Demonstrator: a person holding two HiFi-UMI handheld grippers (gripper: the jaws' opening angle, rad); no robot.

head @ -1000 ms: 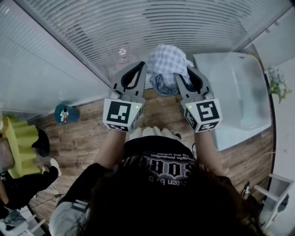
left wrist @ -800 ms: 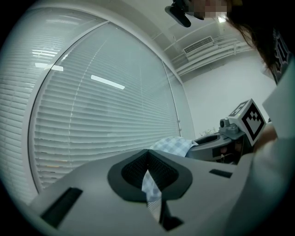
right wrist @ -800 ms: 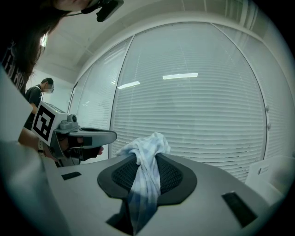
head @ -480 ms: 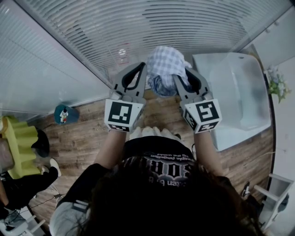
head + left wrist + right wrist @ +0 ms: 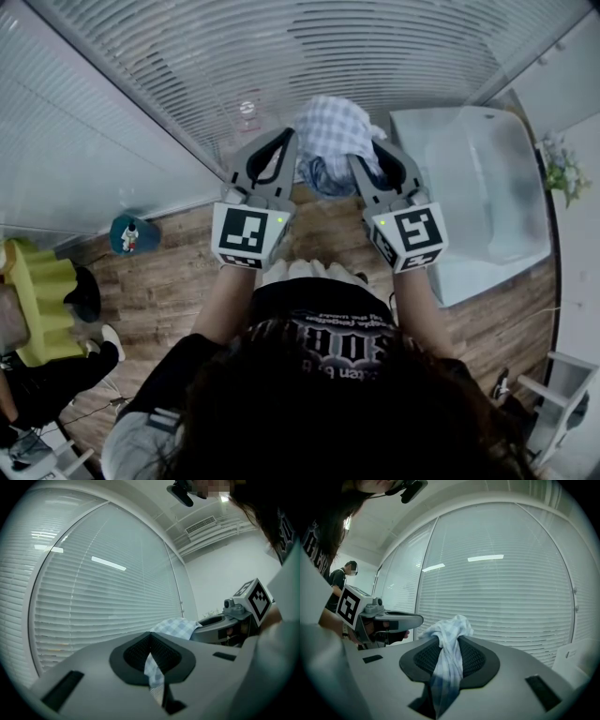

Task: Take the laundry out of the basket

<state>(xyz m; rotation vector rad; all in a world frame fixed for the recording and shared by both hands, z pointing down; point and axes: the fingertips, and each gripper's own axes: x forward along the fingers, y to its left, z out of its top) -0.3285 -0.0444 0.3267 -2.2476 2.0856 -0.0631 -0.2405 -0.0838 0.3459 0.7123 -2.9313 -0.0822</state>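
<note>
Head view: your left gripper and right gripper each have fingers clamped on the checked cloth, held up before the blinds; nothing has shifted in the last second; judged lifted out, awaiting set-down.

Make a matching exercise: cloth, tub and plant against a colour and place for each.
1 cloth
2 tub
3 plant

A green, far right edge of the head view
B white, right of the cloth
C checked, clamped in the left gripper and right gripper

Pairs: 1-C, 2-B, 3-A
</note>
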